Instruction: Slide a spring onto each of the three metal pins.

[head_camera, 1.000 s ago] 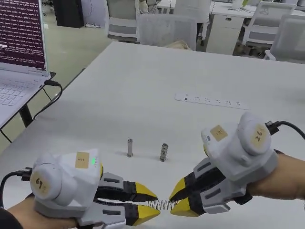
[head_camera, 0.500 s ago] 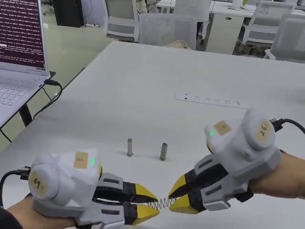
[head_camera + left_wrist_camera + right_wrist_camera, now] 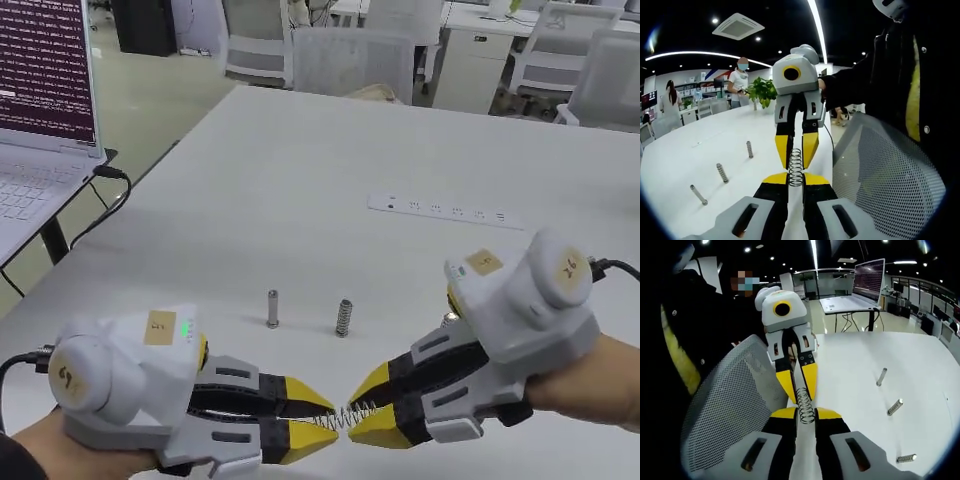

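Head view: left hand-held gripper (image 3: 330, 421) and right hand-held gripper (image 3: 356, 414) meet tip to tip, each clamped on one end of a spring (image 3: 343, 416), with a bare pin (image 3: 272, 309) standing beyond on the surface (image 3: 300, 180).

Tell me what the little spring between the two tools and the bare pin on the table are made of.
Spring: thin coiled wire, silvery and glinting, so probably steel. Bare pin: smooth grey cylinder with a dull sheen, likely metal too; which metal is unclear.
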`<state>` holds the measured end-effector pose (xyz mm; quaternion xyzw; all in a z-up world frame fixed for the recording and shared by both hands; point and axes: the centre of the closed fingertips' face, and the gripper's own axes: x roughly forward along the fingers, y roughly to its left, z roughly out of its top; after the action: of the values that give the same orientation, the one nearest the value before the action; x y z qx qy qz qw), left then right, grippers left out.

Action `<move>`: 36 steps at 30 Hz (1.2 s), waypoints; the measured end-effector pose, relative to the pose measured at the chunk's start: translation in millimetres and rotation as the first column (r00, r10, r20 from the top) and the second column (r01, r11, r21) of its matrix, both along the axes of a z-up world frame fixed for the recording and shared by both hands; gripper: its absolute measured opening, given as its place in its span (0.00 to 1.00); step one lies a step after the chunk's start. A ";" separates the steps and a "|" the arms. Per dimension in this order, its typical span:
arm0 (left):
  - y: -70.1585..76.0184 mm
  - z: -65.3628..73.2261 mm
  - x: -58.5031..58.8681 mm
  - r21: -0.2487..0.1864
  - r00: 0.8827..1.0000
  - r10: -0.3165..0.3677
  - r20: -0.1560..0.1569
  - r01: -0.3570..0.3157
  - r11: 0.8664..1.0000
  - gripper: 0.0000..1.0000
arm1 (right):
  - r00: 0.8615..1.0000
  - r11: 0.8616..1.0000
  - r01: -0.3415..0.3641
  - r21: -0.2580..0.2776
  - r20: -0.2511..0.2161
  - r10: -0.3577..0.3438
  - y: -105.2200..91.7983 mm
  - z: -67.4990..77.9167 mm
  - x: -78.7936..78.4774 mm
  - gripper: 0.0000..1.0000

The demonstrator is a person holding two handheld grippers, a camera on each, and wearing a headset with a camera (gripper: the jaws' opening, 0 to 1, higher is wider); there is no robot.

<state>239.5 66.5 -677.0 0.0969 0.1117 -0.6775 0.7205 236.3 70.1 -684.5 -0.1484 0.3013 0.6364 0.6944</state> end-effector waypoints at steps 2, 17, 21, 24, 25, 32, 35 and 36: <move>-0.1 1.0 -0.6 -0.004 1.000 -0.001 0.000 0.001 1.000 0.02 | 1.000 1.000 0.002 0.006 -0.004 -0.002 -0.2 0.2 -0.1 0.10; 0.8 0.8 3.3 -0.002 1.000 0.020 0.001 -0.020 1.000 0.02 | 0.998 0.995 -0.016 -0.096 0.062 0.022 11.3 18.0 2.3 0.08; 0.7 -0.2 3.8 0.005 1.000 0.019 0.004 -0.019 1.000 0.02 | 0.996 0.991 -0.032 -0.130 0.081 0.043 18.4 21.8 2.3 0.08; 0.8 -1.2 3.8 0.009 1.000 0.018 0.004 -0.018 1.000 0.02 | 0.993 0.983 -0.050 -0.178 0.094 0.067 19.9 20.9 2.0 0.08; 0.5 -1.5 3.7 0.010 1.000 0.016 0.005 -0.016 1.000 0.02 | 0.992 0.979 -0.061 -0.194 0.098 0.081 21.1 21.0 1.7 0.08; -2.6 -4.0 4.2 0.020 1.000 0.010 0.005 -0.010 1.000 0.02 | 0.987 0.949 -0.096 -0.299 0.094 0.129 23.2 18.6 2.3 0.08; -4.4 -4.4 4.2 0.022 1.000 0.006 0.006 -0.006 1.000 0.02 | 0.986 0.943 -0.107 -0.316 0.091 0.142 26.1 18.9 2.7 0.08; -4.7 -4.5 4.4 0.023 1.000 0.006 0.006 -0.006 1.000 0.02 | 0.985 0.940 -0.111 -0.322 0.093 0.148 26.8 18.9 3.1 0.08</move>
<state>243.9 61.8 -681.5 0.1069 0.1175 -0.6738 0.7217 239.4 96.8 -665.5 -0.3135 0.3480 0.6146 0.6348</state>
